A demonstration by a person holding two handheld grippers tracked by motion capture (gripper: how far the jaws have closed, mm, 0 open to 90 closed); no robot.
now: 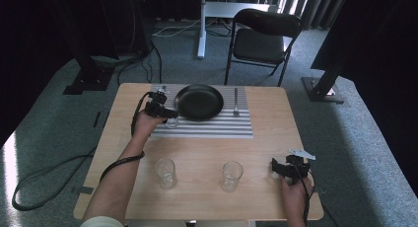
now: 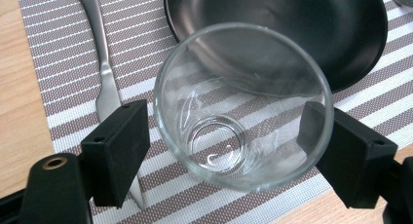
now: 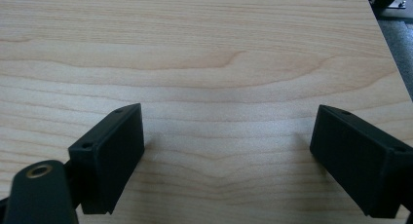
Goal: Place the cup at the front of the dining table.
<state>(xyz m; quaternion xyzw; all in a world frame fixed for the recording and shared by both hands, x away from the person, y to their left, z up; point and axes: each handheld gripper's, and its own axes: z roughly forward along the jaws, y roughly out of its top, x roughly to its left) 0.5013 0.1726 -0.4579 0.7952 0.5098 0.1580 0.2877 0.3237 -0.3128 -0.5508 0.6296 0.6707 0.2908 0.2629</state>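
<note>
While my left gripper (image 2: 226, 151) stood wide open around the glass (image 2: 243, 107) on the striped placemat (image 2: 63, 48), just beside the black plate (image 2: 292, 29), apparently a place setting, my right gripper (image 3: 226, 160) sat open and empty over bare worktop (image 3: 219, 48).

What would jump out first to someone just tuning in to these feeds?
Most striking is the clear glass standing on the striped placemat between the jaws of the left hand-held gripper, beside the black plate. Whether the jaws touch it cannot be told. Two more empty glasses stand on the table's near half, and the right hand-held gripper hangs open over bare wood.
</note>
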